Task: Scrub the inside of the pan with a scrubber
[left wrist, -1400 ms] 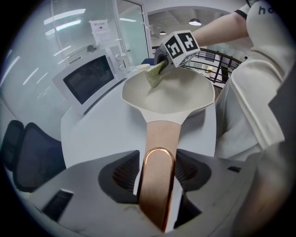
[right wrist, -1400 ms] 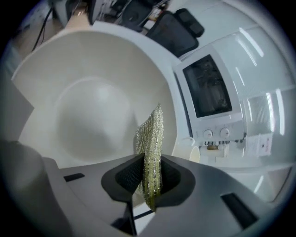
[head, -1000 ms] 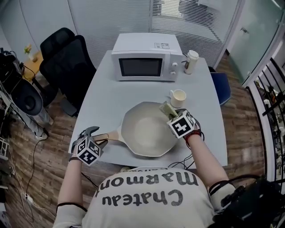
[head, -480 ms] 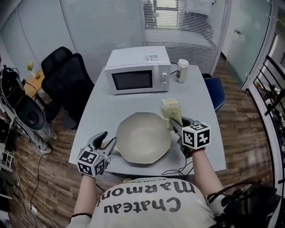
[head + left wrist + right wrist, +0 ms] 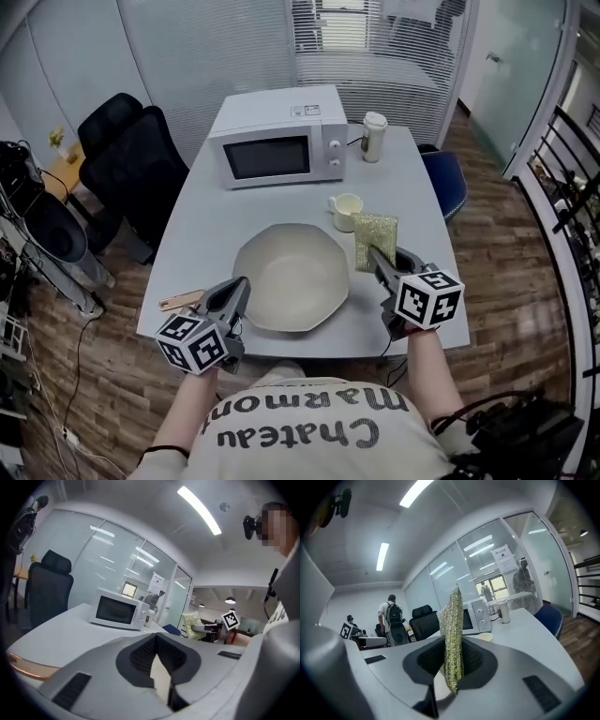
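Note:
A cream pan with a wooden handle sits on the grey table. My left gripper hovers over the pan's near left rim, apart from the handle. Its jaws have just closed and stand shut with nothing between them. The handle lies low at the left of the left gripper view. My right gripper is raised to the right of the pan, shut on a yellow-green scrubber. In the right gripper view the scrubber stands edge-on between the pads.
A white microwave stands at the table's far side, with a lidded tumbler to its right. A cream cup sits just beyond the pan's right rim. Black office chairs stand left of the table. A person with a backpack stands in the distance.
My left gripper has let go of the pan handle, risen and shut. My right gripper has lifted the scrubber out of the pan and off to its right.

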`<move>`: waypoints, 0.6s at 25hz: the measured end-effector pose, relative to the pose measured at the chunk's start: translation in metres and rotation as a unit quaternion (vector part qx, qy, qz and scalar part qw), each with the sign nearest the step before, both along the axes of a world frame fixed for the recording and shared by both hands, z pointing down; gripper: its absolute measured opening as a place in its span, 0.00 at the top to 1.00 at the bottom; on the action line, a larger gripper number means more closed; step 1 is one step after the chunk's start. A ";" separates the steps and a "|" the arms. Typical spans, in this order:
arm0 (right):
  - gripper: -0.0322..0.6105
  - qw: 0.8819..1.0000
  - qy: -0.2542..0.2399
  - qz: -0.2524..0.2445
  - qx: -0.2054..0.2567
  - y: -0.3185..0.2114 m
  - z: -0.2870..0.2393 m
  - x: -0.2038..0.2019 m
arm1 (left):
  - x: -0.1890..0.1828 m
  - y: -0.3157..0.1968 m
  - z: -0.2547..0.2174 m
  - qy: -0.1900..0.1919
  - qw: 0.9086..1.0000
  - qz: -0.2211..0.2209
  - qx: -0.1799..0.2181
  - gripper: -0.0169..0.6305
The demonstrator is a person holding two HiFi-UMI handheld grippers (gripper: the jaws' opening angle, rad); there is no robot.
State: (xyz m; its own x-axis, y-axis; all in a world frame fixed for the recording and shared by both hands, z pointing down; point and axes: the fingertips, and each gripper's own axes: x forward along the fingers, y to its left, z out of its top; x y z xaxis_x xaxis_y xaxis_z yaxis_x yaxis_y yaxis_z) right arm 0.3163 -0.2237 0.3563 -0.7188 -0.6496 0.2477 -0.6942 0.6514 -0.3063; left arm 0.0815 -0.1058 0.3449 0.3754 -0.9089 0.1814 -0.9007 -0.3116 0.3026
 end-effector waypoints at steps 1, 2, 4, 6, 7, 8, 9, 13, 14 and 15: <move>0.86 1.000 0.001 0.006 -0.002 0.001 0.003 0.004 | -0.001 0.000 0.004 -0.003 1.000 -0.005 -0.007 0.99; 0.86 1.000 0.006 0.011 -0.004 0.003 0.006 0.008 | -0.002 0.000 0.008 0.000 1.000 -0.012 -0.014 0.99; 0.86 1.000 0.017 0.018 -0.010 0.006 0.013 0.013 | -0.003 0.001 0.015 0.010 0.999 -0.019 -0.026 0.99; 0.86 0.999 0.023 0.019 -0.015 0.009 0.017 0.014 | -0.001 0.002 0.022 0.010 0.999 -0.017 -0.034 0.99; 0.86 0.999 0.026 0.019 -0.018 0.010 0.019 0.014 | 0.000 0.003 0.025 0.006 0.999 -0.015 -0.039 0.99; 0.86 0.999 0.030 0.019 -0.020 0.011 0.021 0.015 | 0.001 0.004 0.029 0.001 0.999 -0.014 -0.045 0.99; 0.86 0.999 0.034 0.019 -0.020 0.012 0.022 0.015 | 0.002 0.004 0.032 -0.003 0.999 -0.012 -0.049 0.99; 0.86 0.998 0.047 0.024 -0.015 0.013 0.025 0.017 | 0.005 0.007 0.037 -0.017 0.999 -0.004 -0.051 0.99; 0.86 0.998 0.047 0.024 -0.016 0.014 0.027 0.017 | 0.004 0.009 0.039 -0.020 0.998 -0.004 -0.052 0.99; 0.86 0.999 0.046 0.022 -0.018 0.016 0.028 0.016 | 0.004 0.011 0.041 -0.022 0.998 -0.004 -0.053 0.99</move>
